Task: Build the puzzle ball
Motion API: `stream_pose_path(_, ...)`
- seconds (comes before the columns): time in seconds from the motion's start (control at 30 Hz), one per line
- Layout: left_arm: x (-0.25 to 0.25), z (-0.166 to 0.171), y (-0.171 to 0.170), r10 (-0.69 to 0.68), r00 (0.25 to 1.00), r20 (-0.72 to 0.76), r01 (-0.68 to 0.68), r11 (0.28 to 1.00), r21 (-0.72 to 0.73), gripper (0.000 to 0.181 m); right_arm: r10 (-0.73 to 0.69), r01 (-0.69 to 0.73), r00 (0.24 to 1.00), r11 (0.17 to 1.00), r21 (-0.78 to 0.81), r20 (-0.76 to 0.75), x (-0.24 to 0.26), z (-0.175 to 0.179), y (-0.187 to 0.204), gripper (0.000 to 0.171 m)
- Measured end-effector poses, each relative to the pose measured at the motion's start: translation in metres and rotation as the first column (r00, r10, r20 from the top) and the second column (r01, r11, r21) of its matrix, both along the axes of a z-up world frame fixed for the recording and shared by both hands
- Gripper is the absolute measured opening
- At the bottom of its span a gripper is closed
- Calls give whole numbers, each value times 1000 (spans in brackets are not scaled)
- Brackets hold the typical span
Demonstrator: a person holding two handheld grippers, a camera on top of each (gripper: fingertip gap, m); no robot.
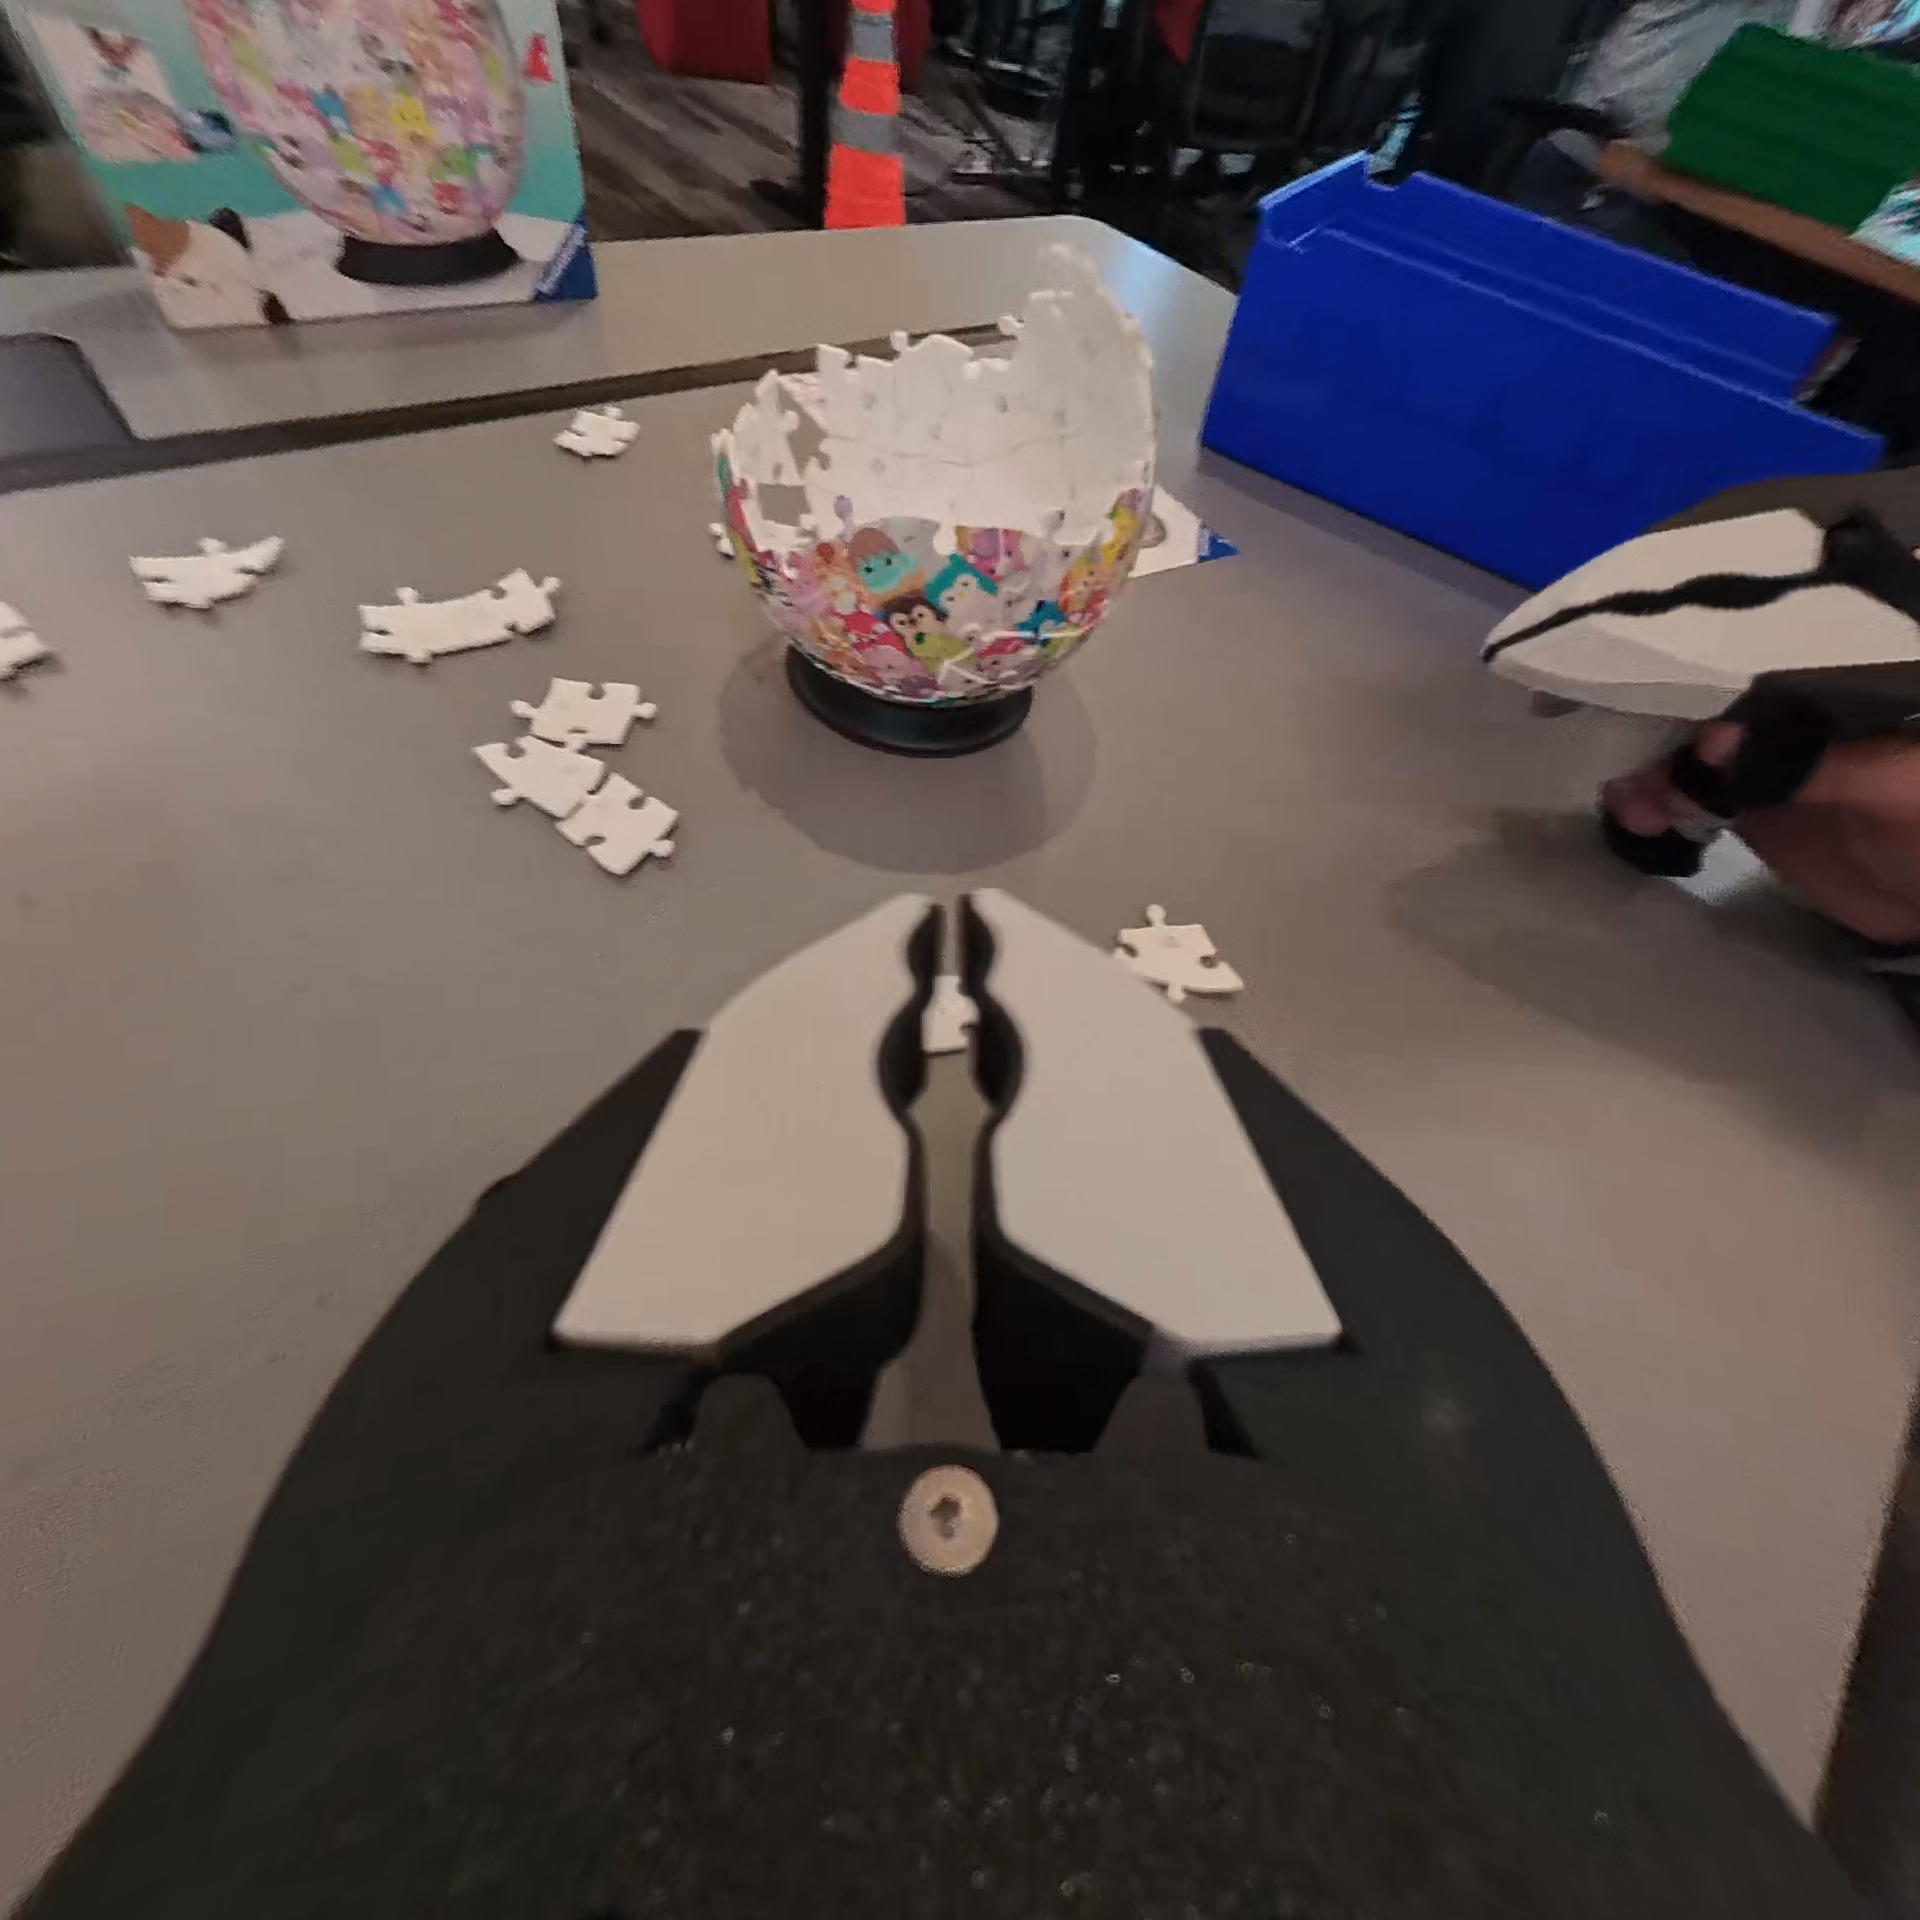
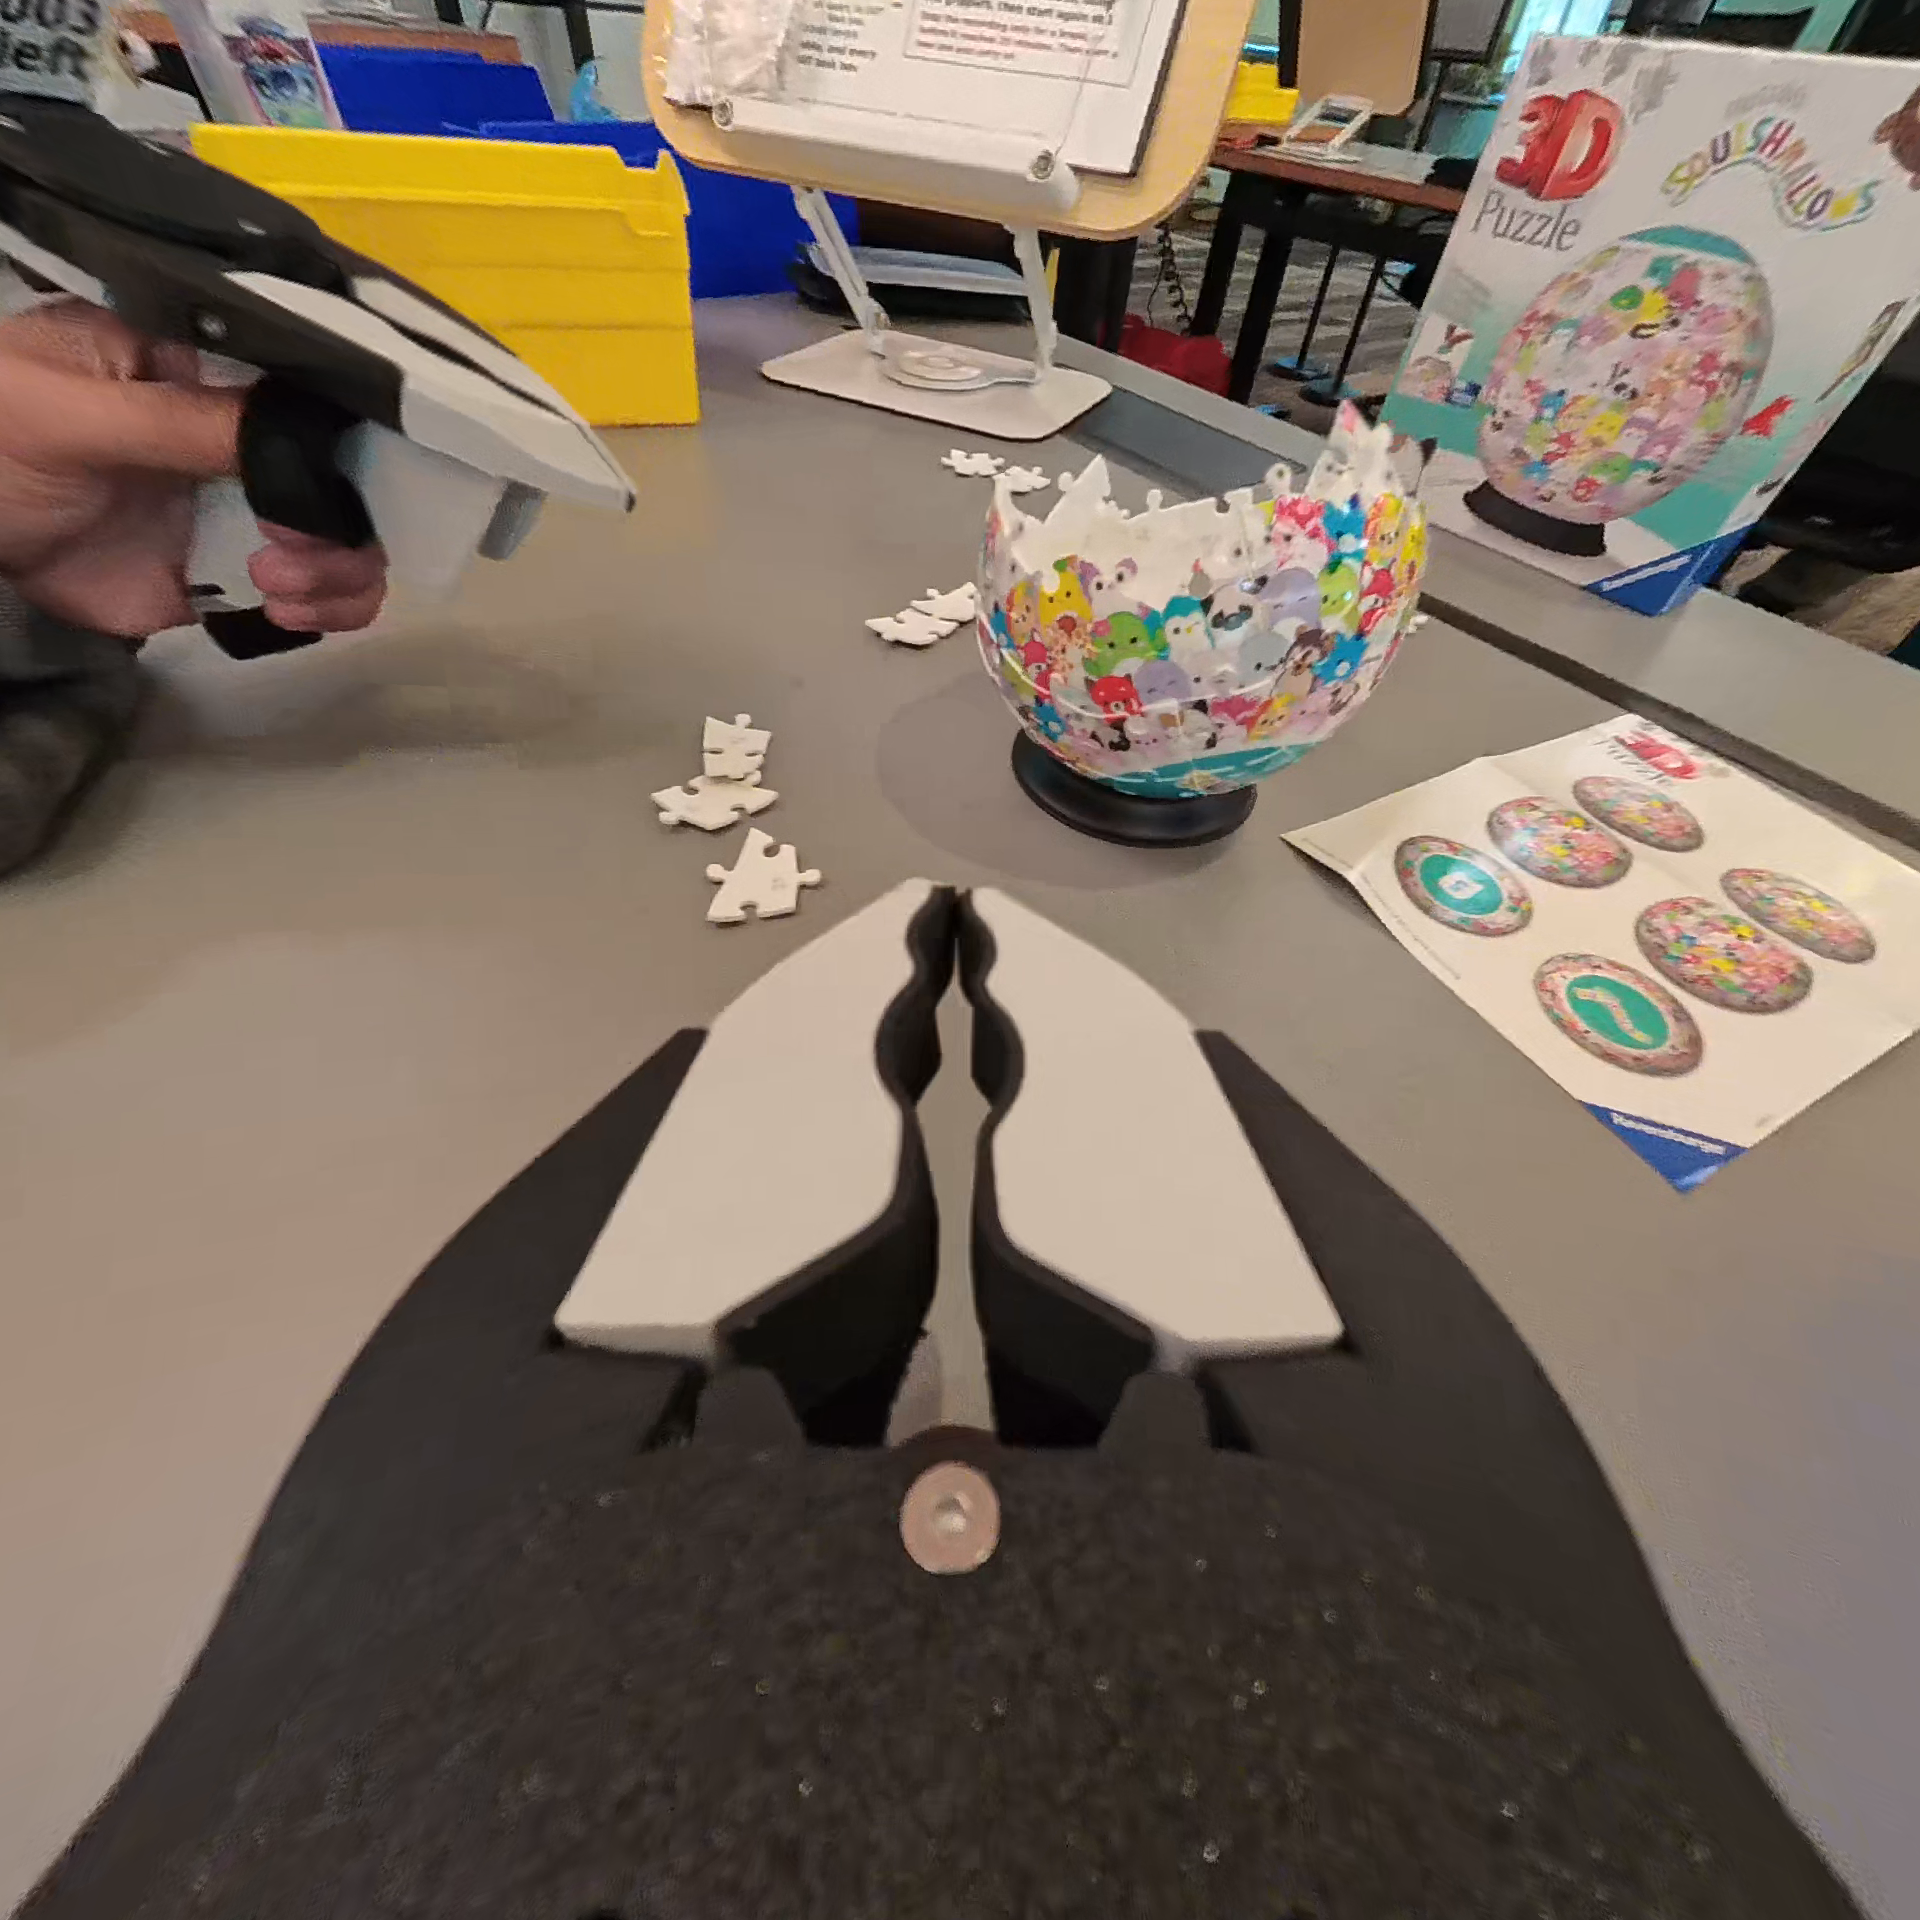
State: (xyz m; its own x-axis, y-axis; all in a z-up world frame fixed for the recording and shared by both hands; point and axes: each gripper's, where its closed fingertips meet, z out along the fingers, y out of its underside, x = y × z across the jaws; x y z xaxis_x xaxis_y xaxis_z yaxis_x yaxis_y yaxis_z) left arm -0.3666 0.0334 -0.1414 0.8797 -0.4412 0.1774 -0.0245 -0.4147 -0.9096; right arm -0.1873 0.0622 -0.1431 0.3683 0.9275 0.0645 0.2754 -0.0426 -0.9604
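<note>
The left gripper (image 1: 954, 914) has its jaws at a narrow gap, a white puzzle piece (image 1: 948, 1013) showing between them. Ahead sits the half-built puzzle ball (image 1: 935, 540), a glossy jagged-rimmed shell on a black ring stand (image 1: 909, 717). The right gripper (image 2: 954, 904) has its jaws pressed together, empty; only its view shows the folded instruction sheet (image 2: 1621, 935), right of them.

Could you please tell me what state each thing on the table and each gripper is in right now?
Puzzle ball: partly built, open at the top, upright on its black stand.
Loose puzzle pieces: scattered on the table, white side up.
Instruction sheet: unfolded, lying flat.
Puzzle box: standing upright.
Left gripper: nearly shut, a white piece showing between its fingers.
Right gripper: shut, empty.
</note>
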Motion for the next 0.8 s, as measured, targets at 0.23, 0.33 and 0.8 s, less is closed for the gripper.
stream_pose_path(0.23, 0, -2, 4, -4, 1000, 6, 4, 1000, -4, 26, 43, -45, 998, 997, 62, 35, -5, 0, -5, 0)
stream_pose_path(0.33, 5, -2, 1, -35, 999, -8, 35, 999, -11, 0, 34, -39, 997, 996, 78, 66, -7, -4, -6, 0)
stream_pose_path(0.8, 12, -2, -1, -49, 998, -42, 49, 999, -10, 23, 26, -30, 999, 995, 95, 40, -5, 2, -6, 8)
